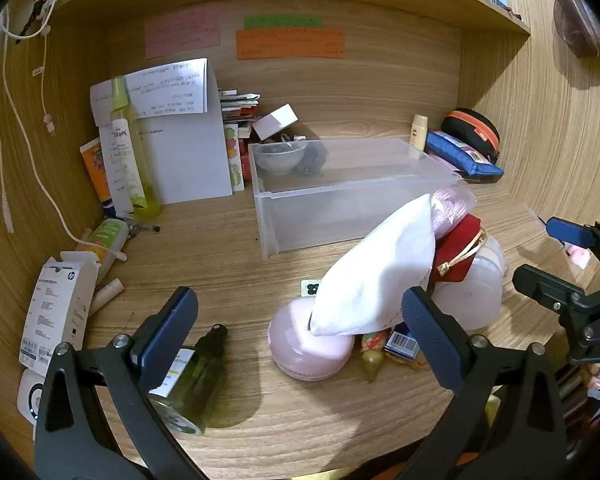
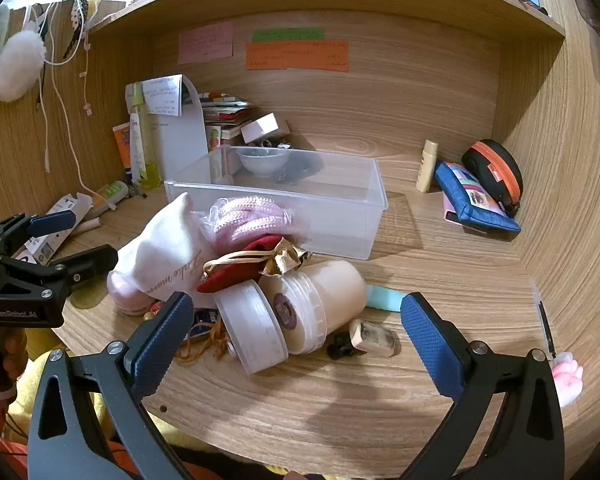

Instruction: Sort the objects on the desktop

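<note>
A heap of small things lies on the wooden desk in front of a clear plastic bin (image 1: 340, 200) (image 2: 340, 216). In it are a white cloth pouch (image 1: 380, 276) (image 2: 164, 248), a red pouch (image 1: 458, 252) (image 2: 228, 276), a pink round case (image 1: 308, 354), pink cord in a bag (image 2: 248, 216) and a white jar (image 2: 296, 316) on its side. A dark green bottle (image 1: 192, 376) lies near the front edge. My left gripper (image 1: 300, 332) hangs open over the pink case. My right gripper (image 2: 296, 336) is open in front of the jar. Neither holds anything.
The bin holds a white bowl (image 1: 280, 156) (image 2: 262, 160) and dark bits. Tubes, papers and a box (image 1: 60, 312) crowd the left side. A blue pouch (image 2: 476, 200), a black-and-orange case (image 2: 496, 176) and a small bottle (image 2: 427, 166) sit back right. A shelf runs overhead.
</note>
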`<act>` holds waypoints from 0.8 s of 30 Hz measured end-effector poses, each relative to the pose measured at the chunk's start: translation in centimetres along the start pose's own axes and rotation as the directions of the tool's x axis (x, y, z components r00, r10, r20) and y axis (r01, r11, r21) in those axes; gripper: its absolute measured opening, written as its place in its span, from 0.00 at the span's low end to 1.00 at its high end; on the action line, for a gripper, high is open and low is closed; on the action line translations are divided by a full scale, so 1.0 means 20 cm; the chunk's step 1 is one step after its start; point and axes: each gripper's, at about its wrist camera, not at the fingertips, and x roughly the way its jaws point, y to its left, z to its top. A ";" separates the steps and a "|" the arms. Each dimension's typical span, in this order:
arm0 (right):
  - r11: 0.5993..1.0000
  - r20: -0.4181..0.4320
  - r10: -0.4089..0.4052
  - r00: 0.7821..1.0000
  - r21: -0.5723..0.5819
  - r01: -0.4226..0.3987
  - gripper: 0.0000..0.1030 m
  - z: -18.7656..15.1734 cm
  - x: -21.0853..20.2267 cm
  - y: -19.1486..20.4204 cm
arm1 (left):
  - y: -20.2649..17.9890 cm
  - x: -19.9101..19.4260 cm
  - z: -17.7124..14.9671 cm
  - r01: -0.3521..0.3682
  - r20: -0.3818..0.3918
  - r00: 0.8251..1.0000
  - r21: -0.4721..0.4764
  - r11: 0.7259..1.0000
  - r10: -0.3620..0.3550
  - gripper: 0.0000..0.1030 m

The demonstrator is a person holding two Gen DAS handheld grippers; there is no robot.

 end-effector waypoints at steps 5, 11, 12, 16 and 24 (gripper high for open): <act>1.000 -0.001 -0.003 1.000 -0.005 0.003 1.00 0.00 0.00 0.01 | 0.00 0.00 -0.01 0.003 -0.006 1.000 -0.004 1.000 -0.003 1.00; 1.000 0.000 -0.008 1.000 -0.013 0.008 1.00 -0.01 0.00 0.01 | 0.01 0.00 -0.01 0.005 -0.006 1.000 -0.003 1.000 -0.006 1.00; 1.000 0.000 -0.010 1.000 -0.012 0.010 1.00 -0.01 0.00 0.01 | 0.01 0.00 -0.01 0.005 -0.007 1.000 -0.003 1.000 -0.005 1.00; 1.000 -0.002 -0.008 1.000 -0.011 0.008 1.00 -0.01 0.00 0.01 | 0.01 0.01 -0.01 0.005 -0.011 1.000 -0.004 1.000 -0.005 1.00; 1.000 -0.008 -0.009 1.000 -0.009 0.009 1.00 -0.02 0.00 0.01 | 0.00 0.02 -0.01 0.003 -0.020 1.000 -0.007 1.000 -0.003 1.00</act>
